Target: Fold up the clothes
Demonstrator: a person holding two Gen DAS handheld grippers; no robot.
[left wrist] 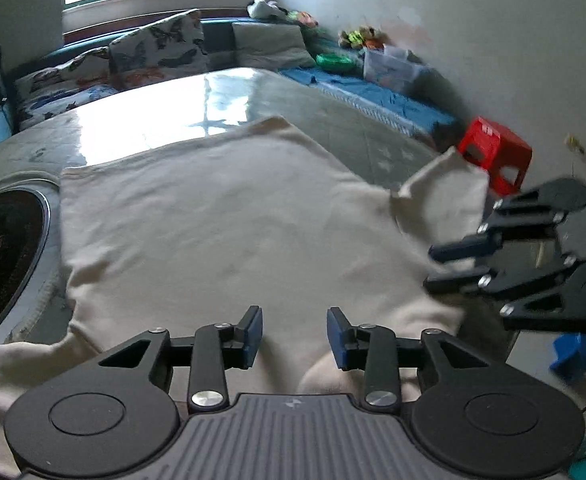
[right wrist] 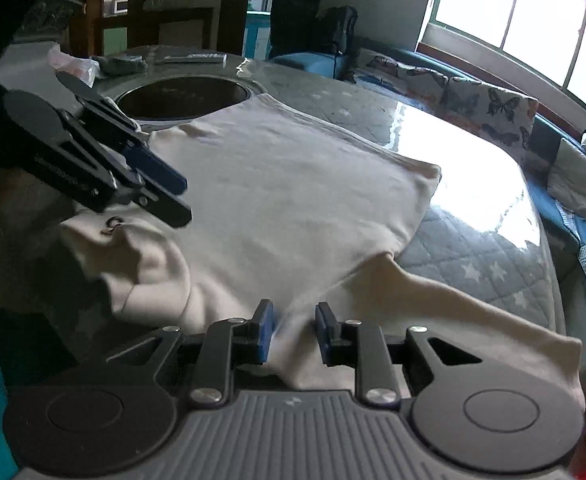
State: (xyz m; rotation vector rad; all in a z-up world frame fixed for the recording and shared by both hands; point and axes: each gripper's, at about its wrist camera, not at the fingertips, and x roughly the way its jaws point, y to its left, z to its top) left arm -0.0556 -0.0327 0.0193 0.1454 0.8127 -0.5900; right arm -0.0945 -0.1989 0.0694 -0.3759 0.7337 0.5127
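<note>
While the cream T-shirt (left wrist: pixel 229 216) lies spread flat on the counter (left wrist: pixel 333 120), both tools hang over its near end, where the collar and shoulders are. The shirt's long axis runs straight away from the person, collar near and hem at the far end, pointing toward the window side of the room. In the left wrist view, the left hand-held gripper (left wrist: pixel 295 336) sits above the cloth near the collar with its fingers spread and nothing between them. The right hand-held gripper (right wrist: pixel 291 332) sits at the right shoulder, where the sleeve (right wrist: pixel 473 320) trails off to the right over the counter's edge; a ridge of cloth rises between its fingers, which stand apart (I cannot tell whether the pads actually touch the fabric). My judgement is that the right one is nearer to a grasp, being already astride the shoulder seam, and the next move depends on both taking the near end so that it can be carried along the long axis toward the hem.
</note>
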